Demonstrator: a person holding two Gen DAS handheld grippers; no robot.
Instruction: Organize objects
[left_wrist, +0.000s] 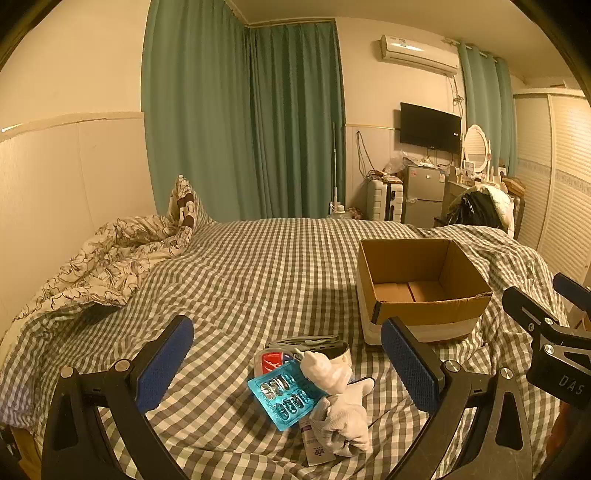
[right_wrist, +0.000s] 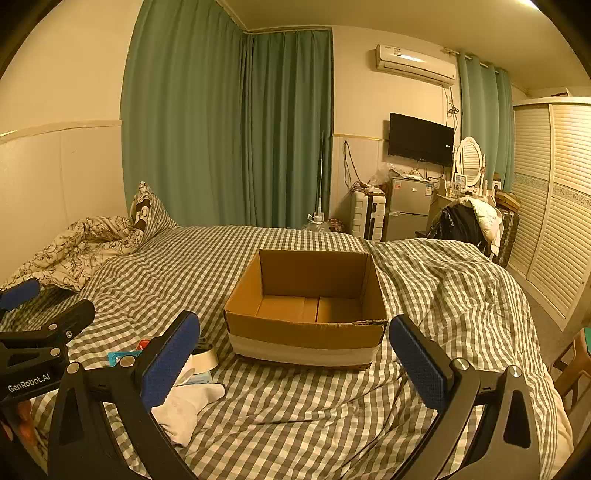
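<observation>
Both jaws wide; cardboard box (right_wrist: 306, 314) empty; sock (left_wrist: 343, 413), maybe.

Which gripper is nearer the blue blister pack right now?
Left. The left gripper hangs open right over the blue blister pack; the right gripper faces the cardboard box, pack off to its left.

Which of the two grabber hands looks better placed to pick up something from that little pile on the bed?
The left gripper. Its open fingers frame the pile: the blue blister pack and white sock lie between them. The right gripper, also open, faces the empty cardboard box, with the pile off to its left.
</observation>
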